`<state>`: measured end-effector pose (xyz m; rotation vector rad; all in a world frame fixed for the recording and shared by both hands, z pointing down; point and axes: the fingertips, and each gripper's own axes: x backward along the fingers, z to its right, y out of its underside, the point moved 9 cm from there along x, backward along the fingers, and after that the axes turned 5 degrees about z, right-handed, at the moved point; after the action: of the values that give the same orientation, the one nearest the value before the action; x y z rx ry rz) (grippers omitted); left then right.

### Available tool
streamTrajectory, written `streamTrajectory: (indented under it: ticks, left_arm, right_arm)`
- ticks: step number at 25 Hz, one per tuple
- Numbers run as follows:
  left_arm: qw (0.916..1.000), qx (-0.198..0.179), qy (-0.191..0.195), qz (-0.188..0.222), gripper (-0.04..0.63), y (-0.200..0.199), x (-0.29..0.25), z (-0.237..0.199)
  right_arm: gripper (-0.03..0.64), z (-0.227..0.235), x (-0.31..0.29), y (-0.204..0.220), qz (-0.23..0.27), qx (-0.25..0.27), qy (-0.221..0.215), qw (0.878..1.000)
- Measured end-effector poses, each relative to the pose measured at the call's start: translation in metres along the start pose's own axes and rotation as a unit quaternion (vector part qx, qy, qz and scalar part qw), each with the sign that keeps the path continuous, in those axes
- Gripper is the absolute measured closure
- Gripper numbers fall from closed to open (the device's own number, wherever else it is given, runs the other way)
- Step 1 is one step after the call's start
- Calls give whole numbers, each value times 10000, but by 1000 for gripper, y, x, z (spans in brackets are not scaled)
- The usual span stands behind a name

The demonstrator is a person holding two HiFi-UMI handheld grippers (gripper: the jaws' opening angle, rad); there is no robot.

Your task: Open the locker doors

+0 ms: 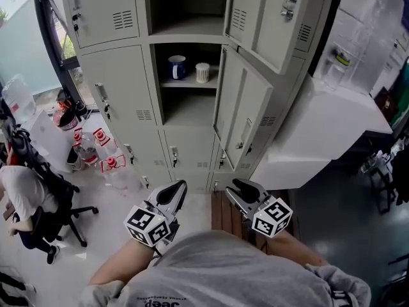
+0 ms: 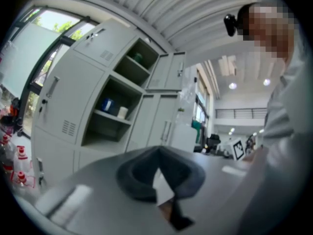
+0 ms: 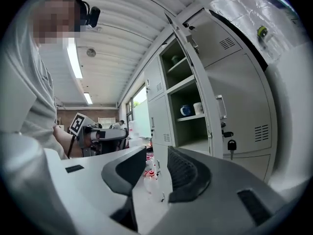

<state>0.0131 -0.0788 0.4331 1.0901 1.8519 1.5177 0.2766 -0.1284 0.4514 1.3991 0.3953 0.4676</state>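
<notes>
Head view is showing two doors [image 1: 246,117] standing open on the lockers [image 1: 121,75] ahead, others shut; below, left tool [image 1: 177,188] is hanging closed and empty, right tool [image 1: 233,189] is gaping empty, likely readying for another handle [image 1: 101,94].

A dark blue ceramic mug [image 1: 177,67] and a white ribbed cup [image 1: 202,72] are seen standing side by side. Clear plastic bottles with red caps [image 1: 85,151] are grouped on the pale floor [image 1: 115,203] at the left, near a black wheeled office chair [image 1: 56,185]. A white box-shaped cabinet [image 1: 319,133] is set at the right.
</notes>
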Motion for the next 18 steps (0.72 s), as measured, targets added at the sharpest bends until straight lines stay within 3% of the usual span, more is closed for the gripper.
streamTrajectory:
  ticks: [12, 18]
  left_arm:
    - [9995, -186, -256, -40, 591, 0, 14, -17]
    - [9981, 150, -601, -60, 591, 14, 34, -72]
  right_arm:
    - [489, -3, -17, 13, -90, -109, 19, 9999]
    - [489, -14, -73, 46, -462, -238, -17, 9986]
